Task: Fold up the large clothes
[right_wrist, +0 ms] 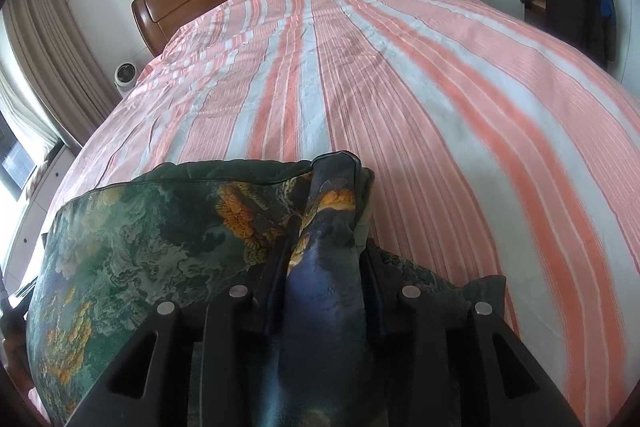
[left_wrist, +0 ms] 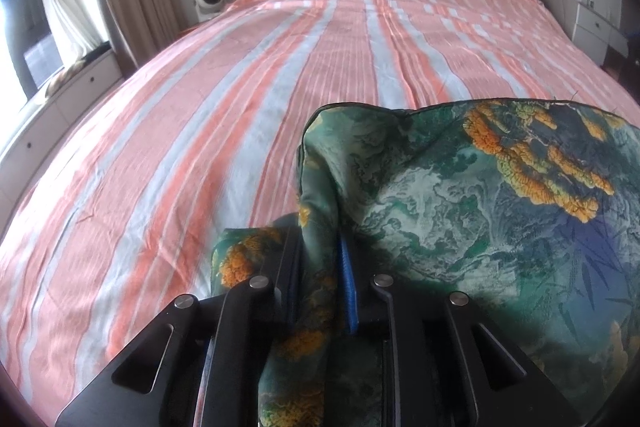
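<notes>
Holding up a green printed garment [left_wrist: 460,195] over the striped bed [left_wrist: 200,131], left gripper [left_wrist: 320,267] pinched tight on one bunched corner, right gripper [right_wrist: 326,255] clamped on the other, fabric stretched between them

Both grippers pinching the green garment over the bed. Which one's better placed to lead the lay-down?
Neither clearly. Left gripper and right gripper each clamp a bunched corner of the green printed garment, stretched between them above the striped bedsheet. Lower both together.
</notes>
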The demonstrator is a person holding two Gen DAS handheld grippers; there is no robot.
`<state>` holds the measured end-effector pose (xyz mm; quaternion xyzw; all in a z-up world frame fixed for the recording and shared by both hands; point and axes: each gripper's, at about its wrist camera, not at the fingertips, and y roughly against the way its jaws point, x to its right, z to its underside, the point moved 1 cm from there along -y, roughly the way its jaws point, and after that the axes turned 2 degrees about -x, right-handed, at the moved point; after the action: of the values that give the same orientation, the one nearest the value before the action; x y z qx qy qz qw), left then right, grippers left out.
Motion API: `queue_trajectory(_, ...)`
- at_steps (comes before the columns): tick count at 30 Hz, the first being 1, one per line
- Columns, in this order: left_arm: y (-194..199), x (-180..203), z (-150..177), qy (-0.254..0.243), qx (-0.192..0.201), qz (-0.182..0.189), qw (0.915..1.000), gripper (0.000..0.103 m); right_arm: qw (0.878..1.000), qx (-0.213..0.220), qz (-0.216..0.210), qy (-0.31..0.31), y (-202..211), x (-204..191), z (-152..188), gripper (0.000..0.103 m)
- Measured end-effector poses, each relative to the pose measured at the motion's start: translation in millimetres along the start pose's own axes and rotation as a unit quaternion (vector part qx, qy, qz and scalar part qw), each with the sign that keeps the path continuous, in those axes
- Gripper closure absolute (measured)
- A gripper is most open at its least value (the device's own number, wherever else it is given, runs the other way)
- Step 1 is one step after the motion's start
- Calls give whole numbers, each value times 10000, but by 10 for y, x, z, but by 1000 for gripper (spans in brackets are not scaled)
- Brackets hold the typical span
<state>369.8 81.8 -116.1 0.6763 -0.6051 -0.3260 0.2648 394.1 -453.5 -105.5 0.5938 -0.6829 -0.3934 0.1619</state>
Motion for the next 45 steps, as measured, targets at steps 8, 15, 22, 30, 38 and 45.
queue_trajectory(8,84,-13,7,3,-42,-198,9998,61,9996,1,287,37,10,-5,-7,50)
queue_trajectory(15,722,-137,114,7,61,-52,10000,9,9968,416,644,-212,527,74,-109,9)
queue_trajectory(22,1371,299,510,-589,44,432,9973,6,9931,923,682,227,1495,-43,392,4)
queue_trajectory(30,1639,1114,562,-930,133,728,9929,6,9758,664,1623,1304,1809,-302,1080,4)
queue_trajectory(38,1638,1793,401,-977,189,806,9918,6,9585,917,2039,1768,2156,-507,1310,4)
queue_trajectory(45,1351,2026,502,-1137,21,377,9928,4,9563,989,2041,1845,2276,-507,1379,4)
